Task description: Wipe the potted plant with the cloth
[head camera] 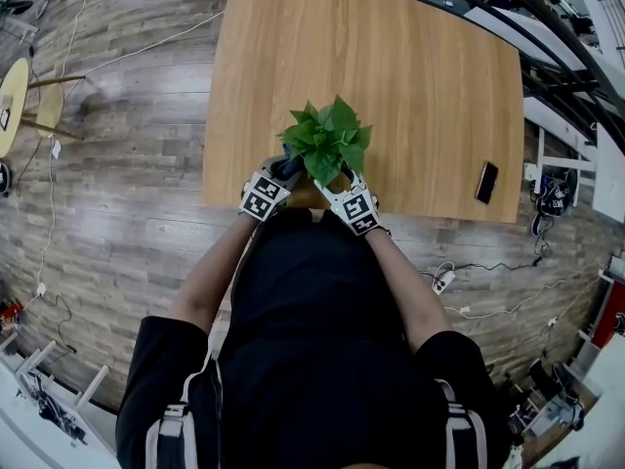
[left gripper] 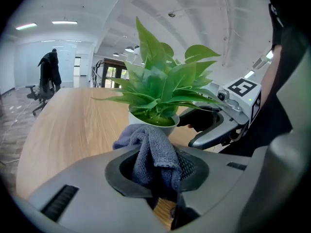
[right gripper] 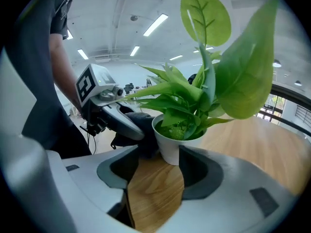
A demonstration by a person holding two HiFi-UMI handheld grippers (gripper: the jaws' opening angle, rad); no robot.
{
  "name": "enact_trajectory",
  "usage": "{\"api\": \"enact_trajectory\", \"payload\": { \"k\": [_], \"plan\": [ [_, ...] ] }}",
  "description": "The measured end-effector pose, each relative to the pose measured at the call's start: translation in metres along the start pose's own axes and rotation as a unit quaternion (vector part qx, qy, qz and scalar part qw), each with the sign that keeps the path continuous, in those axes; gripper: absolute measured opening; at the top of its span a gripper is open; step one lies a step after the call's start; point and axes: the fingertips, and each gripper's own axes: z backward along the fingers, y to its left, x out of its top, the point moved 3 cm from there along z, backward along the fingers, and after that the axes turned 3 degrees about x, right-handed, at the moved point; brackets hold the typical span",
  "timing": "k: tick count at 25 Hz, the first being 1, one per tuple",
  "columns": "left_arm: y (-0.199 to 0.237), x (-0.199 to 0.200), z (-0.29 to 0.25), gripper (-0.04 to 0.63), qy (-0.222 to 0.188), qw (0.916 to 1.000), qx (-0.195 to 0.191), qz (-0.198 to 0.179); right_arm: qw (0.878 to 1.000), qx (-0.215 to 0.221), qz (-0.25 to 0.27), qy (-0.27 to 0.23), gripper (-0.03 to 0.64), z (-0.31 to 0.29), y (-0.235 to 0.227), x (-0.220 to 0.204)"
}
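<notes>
A small plant with broad green leaves [head camera: 327, 140] stands in a white pot [right gripper: 170, 147] near the table's front edge. My left gripper [left gripper: 158, 166] is shut on a bunched grey-blue cloth [left gripper: 153, 149], and the cloth presses against the pot's left side [left gripper: 160, 126]. My right gripper [right gripper: 158, 166] is open on the other side. The pot's base sits at the mouth of its jaws, close to the right jaw, with a gap on the left. In the head view, the left gripper [head camera: 278, 179] and the right gripper [head camera: 342, 189] flank the plant.
The wooden table [head camera: 391, 76] stretches away beyond the plant. A dark phone [head camera: 486, 182] lies near its right front corner. Cables run over the plank floor [head camera: 127, 164] around the table. An office chair [left gripper: 46, 89] stands far off.
</notes>
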Motion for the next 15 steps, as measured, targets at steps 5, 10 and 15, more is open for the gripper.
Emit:
{"api": "enact_trajectory", "payload": {
  "k": [5,10,15],
  "plan": [
    [0.014,-0.002,0.003,0.112,0.0,0.9992,0.03,0.027,0.999,-0.036,-0.011,0.005,0.25,0.002,-0.019,-0.004],
    [0.023,0.006,-0.002,0.114,-0.007,0.9984,0.042,0.036,0.999,-0.047,0.008,-0.007,0.25,0.004,-0.039,0.007],
    [0.018,0.002,-0.001,0.114,-0.001,0.9991,0.034,0.024,0.999,-0.029,0.019,-0.015,0.25,-0.001,-0.031,0.012]
  ]
}}
